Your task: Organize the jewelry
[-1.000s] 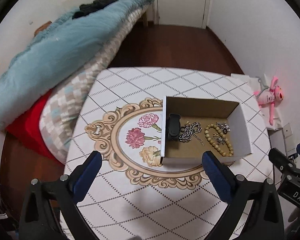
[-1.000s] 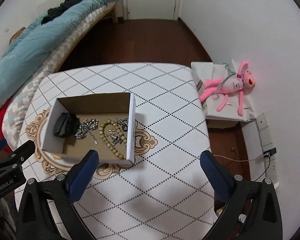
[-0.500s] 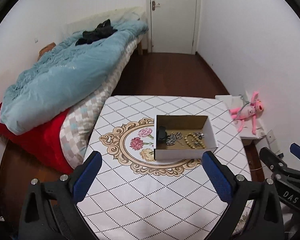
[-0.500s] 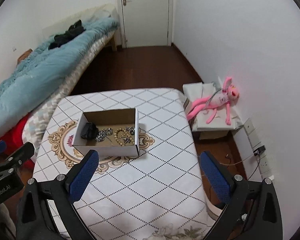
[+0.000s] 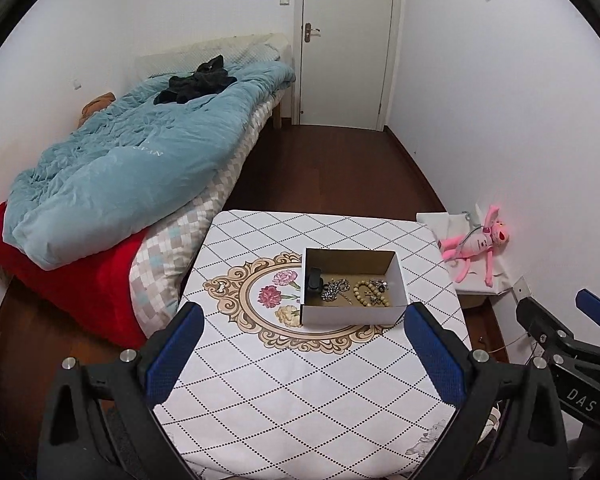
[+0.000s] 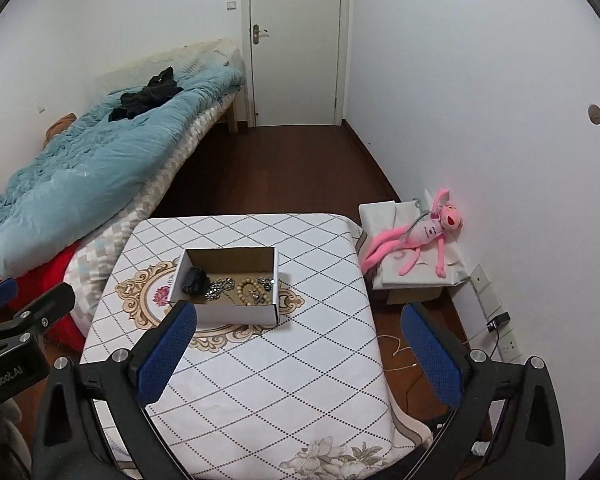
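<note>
A white cardboard box (image 5: 352, 316) stands on the table with the diamond-pattern cloth (image 5: 300, 392); it also shows in the right wrist view (image 6: 236, 314). Inside lie a black item (image 5: 313, 279), a silver chain (image 5: 333, 289), a beige bead bracelet (image 5: 365, 294) and small metal pieces (image 5: 380, 285). My left gripper (image 5: 300, 354) is open and empty, high above the table's near half. My right gripper (image 6: 296, 354) is open and empty, also well back from the box.
A bed with a blue quilt (image 5: 132, 168) and a red blanket (image 5: 80, 288) runs along the left. A pink plush toy (image 6: 420, 236) lies on a white box by the right wall. A door (image 5: 346, 40) is at the far end. Wall sockets with a cable (image 6: 500, 320) sit low right.
Both grippers have pulled up and back from the box, which now looks much smaller. Both stay open and empty. The box contents have not moved.
</note>
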`<state>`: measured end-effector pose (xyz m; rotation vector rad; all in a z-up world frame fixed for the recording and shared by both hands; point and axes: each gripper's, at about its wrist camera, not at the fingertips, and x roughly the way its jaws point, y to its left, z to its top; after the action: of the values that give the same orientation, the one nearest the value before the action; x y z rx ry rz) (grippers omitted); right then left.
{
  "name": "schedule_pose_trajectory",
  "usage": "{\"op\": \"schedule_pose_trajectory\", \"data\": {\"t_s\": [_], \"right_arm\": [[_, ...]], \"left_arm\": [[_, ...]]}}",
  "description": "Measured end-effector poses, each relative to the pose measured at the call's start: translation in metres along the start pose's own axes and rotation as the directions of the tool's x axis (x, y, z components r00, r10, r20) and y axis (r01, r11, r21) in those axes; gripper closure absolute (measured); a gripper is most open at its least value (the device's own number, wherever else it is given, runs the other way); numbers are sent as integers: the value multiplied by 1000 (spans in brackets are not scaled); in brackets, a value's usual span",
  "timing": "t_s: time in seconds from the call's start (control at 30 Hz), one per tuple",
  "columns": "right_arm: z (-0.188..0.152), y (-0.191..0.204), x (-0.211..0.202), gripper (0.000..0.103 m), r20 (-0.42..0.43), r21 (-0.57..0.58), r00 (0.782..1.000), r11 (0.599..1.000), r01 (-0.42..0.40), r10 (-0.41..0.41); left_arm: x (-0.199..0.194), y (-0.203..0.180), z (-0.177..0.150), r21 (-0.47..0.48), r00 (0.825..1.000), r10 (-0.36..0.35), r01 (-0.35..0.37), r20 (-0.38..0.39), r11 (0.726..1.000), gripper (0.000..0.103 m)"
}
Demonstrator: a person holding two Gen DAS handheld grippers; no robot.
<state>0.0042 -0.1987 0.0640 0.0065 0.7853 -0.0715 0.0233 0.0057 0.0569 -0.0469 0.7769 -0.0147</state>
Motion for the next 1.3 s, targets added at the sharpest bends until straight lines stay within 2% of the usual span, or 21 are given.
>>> {"op": "schedule_pose_trajectory", "data": {"t_s": [0.2, 0.43, 0.9, 1.0, 1.3], "right_arm": [[3, 0, -6, 0, 2, 6, 1000, 1000, -12, 12], [7, 1, 3, 0, -19, 10, 1000, 1000, -15, 15], [38, 6, 71, 0, -99, 3, 995, 1000, -2, 2], [43, 9, 88, 0, -138, 1, 990, 1000, -21, 21], [52, 17, 126, 0, -221, -29, 975, 999, -18, 11]], "left_arm": [[-1, 0, 1, 8, 1000, -7, 7, -10, 1000, 1], [19, -5, 6, 11, 998, -8, 9, -62, 1000, 1], [87, -9, 23, 25, 977, 12, -7, -214, 1000, 1], [97, -9, 27, 18, 973, 16, -12, -232, 1000, 1], [118, -6, 38, 17, 963, 37, -34, -268, 999, 1]]}}
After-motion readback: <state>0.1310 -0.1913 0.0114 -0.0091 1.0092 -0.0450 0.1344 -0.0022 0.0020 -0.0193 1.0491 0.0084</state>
